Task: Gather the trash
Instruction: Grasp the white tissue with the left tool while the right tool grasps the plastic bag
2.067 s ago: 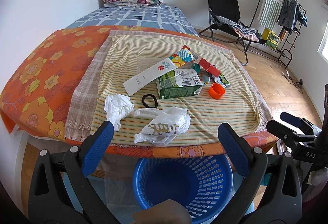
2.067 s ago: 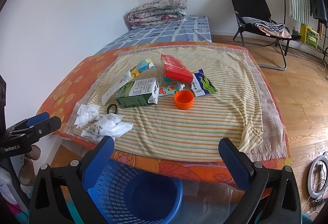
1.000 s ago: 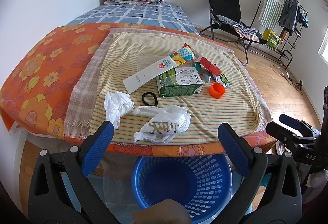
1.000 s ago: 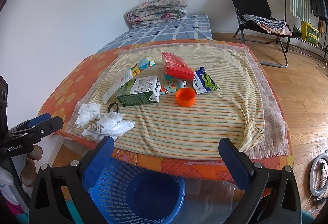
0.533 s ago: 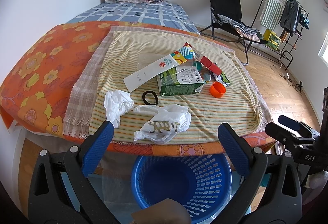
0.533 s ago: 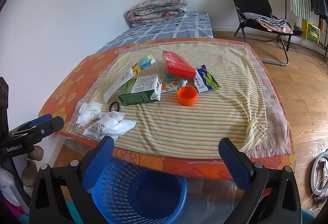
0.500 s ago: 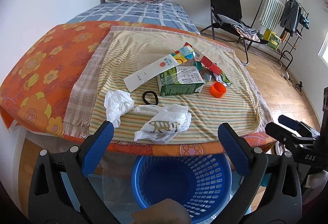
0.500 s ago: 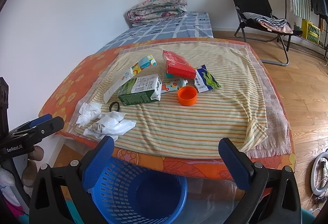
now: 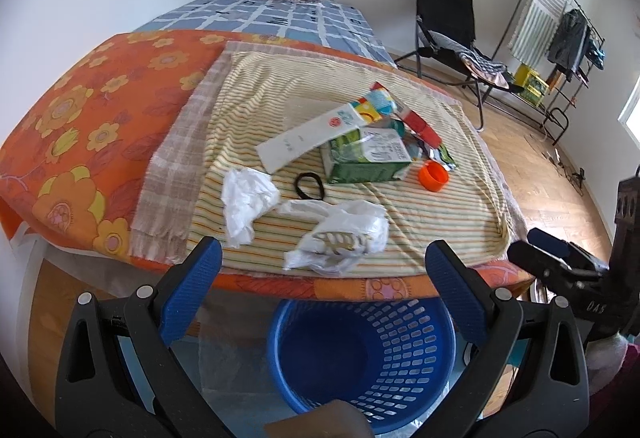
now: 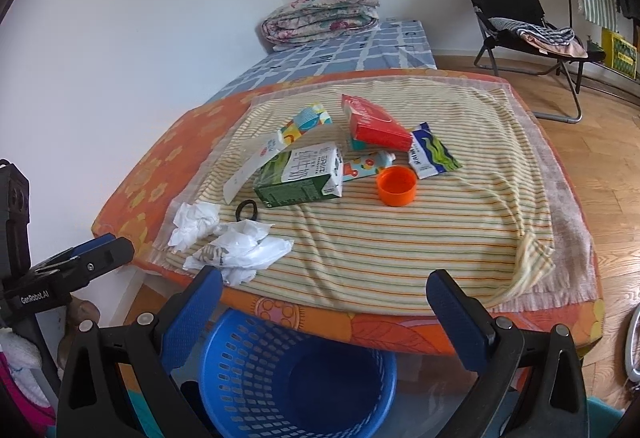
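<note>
Trash on the striped cloth [image 9: 420,222]: carton [image 9: 366,157] lies flat ahead of the left gripper [image 9: 320,258], long axis crosswise, bag [image 9: 340,238] nearest. Basket [image 9: 362,354] just below. Right gripper [image 10: 324,286] spread wide too, both empty.

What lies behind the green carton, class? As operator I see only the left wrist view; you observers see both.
Observer: A red box lies behind the green carton, tilted, in plain sight from the right wrist.
Operator: Anything tucked between them?
Observer: A small colourful tube lies beside the carton, just behind the orange cap.
Operator: And the cloth's right side?
Observer: The striped cloth has its near right corner folded over.
</note>
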